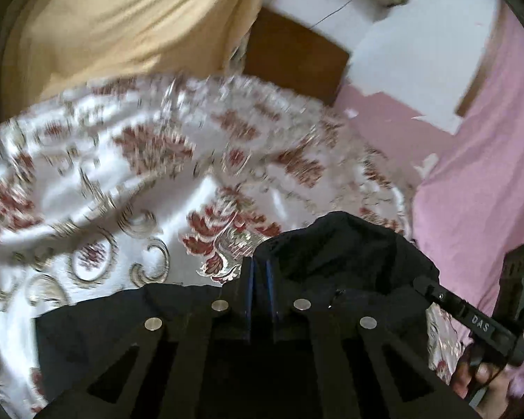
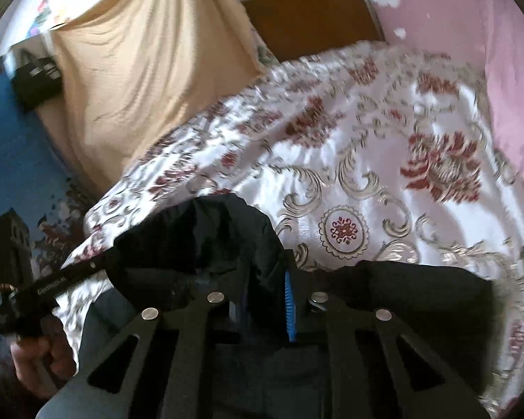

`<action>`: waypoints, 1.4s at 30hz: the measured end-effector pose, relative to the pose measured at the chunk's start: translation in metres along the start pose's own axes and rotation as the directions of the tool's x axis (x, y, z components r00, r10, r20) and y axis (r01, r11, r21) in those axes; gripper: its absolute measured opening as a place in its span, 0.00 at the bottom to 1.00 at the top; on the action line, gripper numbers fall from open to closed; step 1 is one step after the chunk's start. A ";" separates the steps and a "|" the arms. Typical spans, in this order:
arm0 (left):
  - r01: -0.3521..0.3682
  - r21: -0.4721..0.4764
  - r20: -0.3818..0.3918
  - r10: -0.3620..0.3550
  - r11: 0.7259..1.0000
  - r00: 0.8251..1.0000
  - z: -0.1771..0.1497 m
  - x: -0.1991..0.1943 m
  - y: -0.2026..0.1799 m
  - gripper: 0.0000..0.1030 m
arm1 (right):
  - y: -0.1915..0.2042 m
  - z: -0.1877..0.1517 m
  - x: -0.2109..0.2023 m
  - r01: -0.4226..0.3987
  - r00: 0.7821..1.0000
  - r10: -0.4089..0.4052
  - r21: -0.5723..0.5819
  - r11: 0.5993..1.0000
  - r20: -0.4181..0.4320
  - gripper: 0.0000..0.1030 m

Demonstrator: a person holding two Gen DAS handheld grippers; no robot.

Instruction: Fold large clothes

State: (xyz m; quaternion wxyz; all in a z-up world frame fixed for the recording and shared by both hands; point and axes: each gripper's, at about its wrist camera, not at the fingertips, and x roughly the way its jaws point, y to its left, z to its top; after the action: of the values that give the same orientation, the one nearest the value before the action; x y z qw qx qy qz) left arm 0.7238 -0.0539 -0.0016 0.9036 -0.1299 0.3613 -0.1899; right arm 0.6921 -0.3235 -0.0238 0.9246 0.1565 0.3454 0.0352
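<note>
Left wrist view is filled at the bottom by the left gripper [image 1: 260, 279], whose jaws are drawn almost together, with a fold of the large black fabric garment [image 1: 349, 255] pinched between the blue pads. The garment is bunched up just beyond the fingers and is spread over the white satin bedspread patterned with red flowers and beige scrolls [image 1: 122, 181], which is blurred by motion. At the right edge the right gripper [image 1: 433, 288] is seen from the side, gripped by a hand [image 1: 478, 380], its tip laid against the same dark cloth. In the right wrist view the right gripper [image 2: 262, 286] is shown with its jaws nearly closed (a ribbed blue pad is visible on the right finger), and a thick hump of the black garment [image 2: 206, 237] is clamped between them. More of the garment is draped across the bedspread [image 2: 384, 160] to the right of the fingers. The left gripper [image 2: 97, 267] is seen at the left, held by a hand [image 2: 38, 359]. A beige draped cloth [image 2: 139, 63] and a brown wooden headboard [image 2: 311, 14] are seen behind the bed.
</note>
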 end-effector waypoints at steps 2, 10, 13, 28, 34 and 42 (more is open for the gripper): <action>0.017 0.024 0.037 -0.018 1.000 0.999 -0.008 -0.033 -0.004 0.06 | 0.003 -0.008 -0.032 -0.001 0.999 0.003 -0.059 0.998 0.034 0.13; 0.012 0.102 0.104 -0.022 0.995 0.994 -0.064 -0.135 -0.029 0.05 | 0.004 -0.059 -0.132 0.000 0.995 0.020 -0.206 0.978 0.094 0.11; 0.010 0.130 0.123 -0.026 0.991 0.992 -0.090 -0.161 -0.038 0.05 | 0.008 -0.084 -0.163 0.019 0.993 0.013 -0.269 0.963 0.118 0.11; -0.058 0.182 0.066 0.046 0.982 0.997 -0.180 -0.151 -0.029 0.01 | 0.000 -0.157 -0.175 0.100 0.992 -0.064 -0.348 0.932 0.112 0.08; -0.061 0.143 0.020 0.059 0.988 0.998 -0.189 -0.119 -0.009 0.01 | -0.005 -0.168 -0.136 0.140 0.990 -0.120 -0.354 0.925 0.076 0.07; 0.083 0.088 -0.008 -0.083 0.993 0.997 -0.190 -0.138 0.009 0.02 | -0.016 -0.180 -0.105 0.160 0.987 -0.154 -0.320 0.934 0.042 0.07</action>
State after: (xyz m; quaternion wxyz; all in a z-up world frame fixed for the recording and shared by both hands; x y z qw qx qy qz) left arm 0.5005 -0.0036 -0.0552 0.8990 -0.1045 0.3487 -0.2434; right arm 0.4947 -0.3091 -0.0910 0.9404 -0.0243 0.3390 0.0159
